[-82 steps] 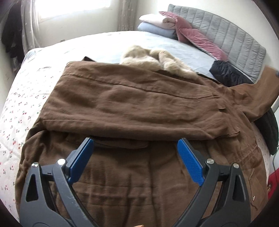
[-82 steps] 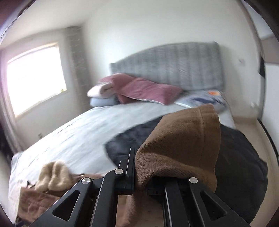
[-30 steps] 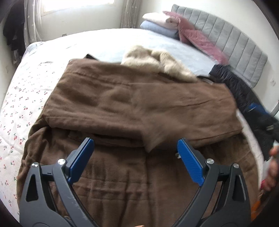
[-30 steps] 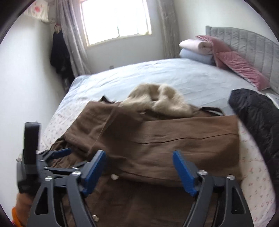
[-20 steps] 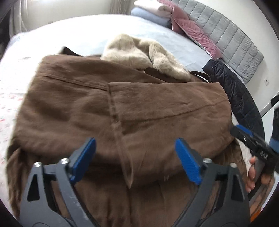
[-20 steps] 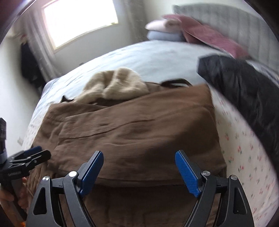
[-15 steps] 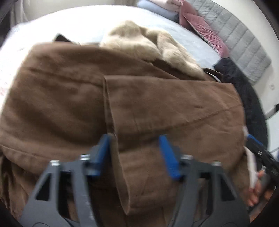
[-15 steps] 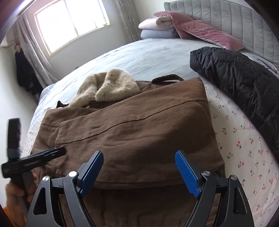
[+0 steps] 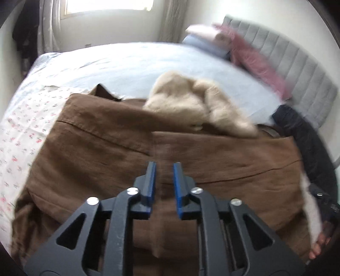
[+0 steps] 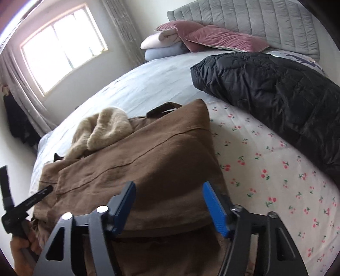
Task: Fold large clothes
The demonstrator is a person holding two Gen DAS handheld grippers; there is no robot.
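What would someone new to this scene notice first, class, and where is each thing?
A big brown coat with a cream fur collar lies partly folded across the near half of the bed. A black padded jacket lies to its right, toward the grey headboard. The left gripper and the right gripper are both closing over the coat's near edge.

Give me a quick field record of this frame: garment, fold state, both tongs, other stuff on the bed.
garment: brown coat with a beige fur collar, lying on the bed
fold state: both sleeves folded across the body
left tongs: nearly shut, still closing, a raised ridge of coat fabric between the blue pads
right tongs: closing, straddling the coat's near right edge; pads not yet pressing
other items: black puffer jacket to the right, pillows at the grey headboard
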